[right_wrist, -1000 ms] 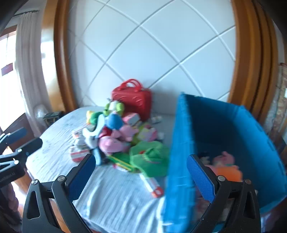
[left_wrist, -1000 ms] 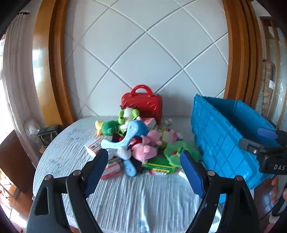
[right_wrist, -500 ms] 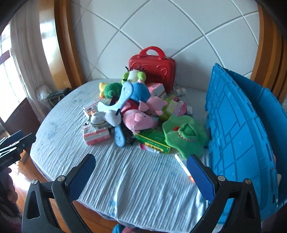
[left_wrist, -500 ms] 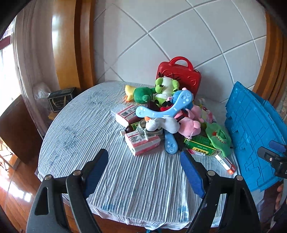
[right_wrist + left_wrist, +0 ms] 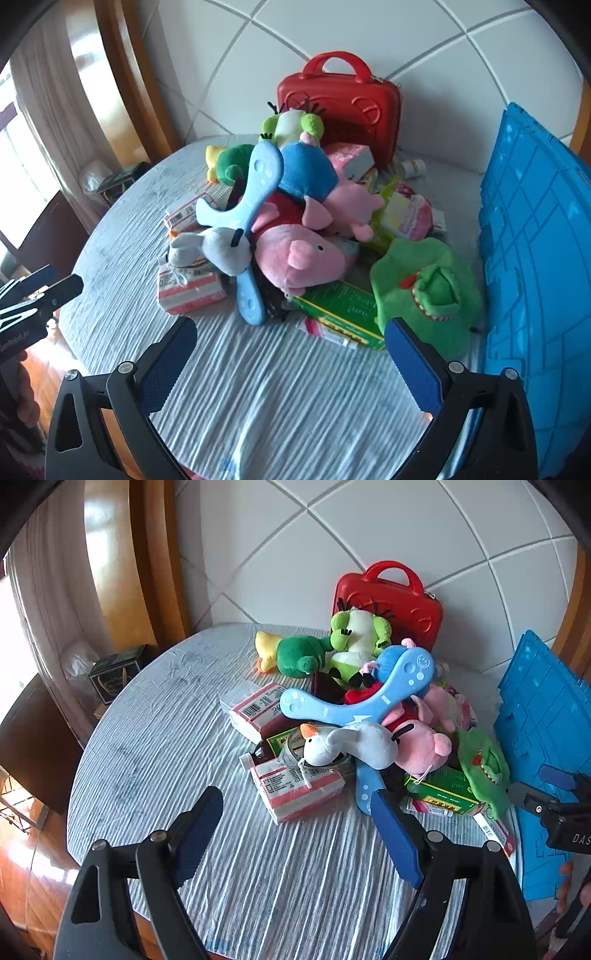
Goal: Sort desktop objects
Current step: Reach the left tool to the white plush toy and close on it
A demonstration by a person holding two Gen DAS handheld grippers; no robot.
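A pile of toys and boxes lies on the round table [image 5: 155, 738]: a white goose plush [image 5: 351, 744], a pink pig plush [image 5: 299, 260], a light blue boomerang [image 5: 354, 705], a green frog plush [image 5: 354, 642], a green hat-like plush [image 5: 428, 291], pink-and-white medicine boxes [image 5: 295, 790] and a green box [image 5: 343, 310]. A red case [image 5: 340, 92] stands behind. A blue crate [image 5: 535, 258] stands at the right. My left gripper [image 5: 299, 834] is open and empty, in front of the pile. My right gripper [image 5: 291, 358] is open and empty, near the green box.
A dark box [image 5: 114, 672] sits on a side stand left of the table. A curtain [image 5: 48, 602] and wooden frame line the left wall. The table's front edge is close below both grippers. The other gripper shows at each view's side.
Both grippers have risen and tilted down toward the table, moving closer to the pile. The crate's inside is no longer in view. Both stay open.
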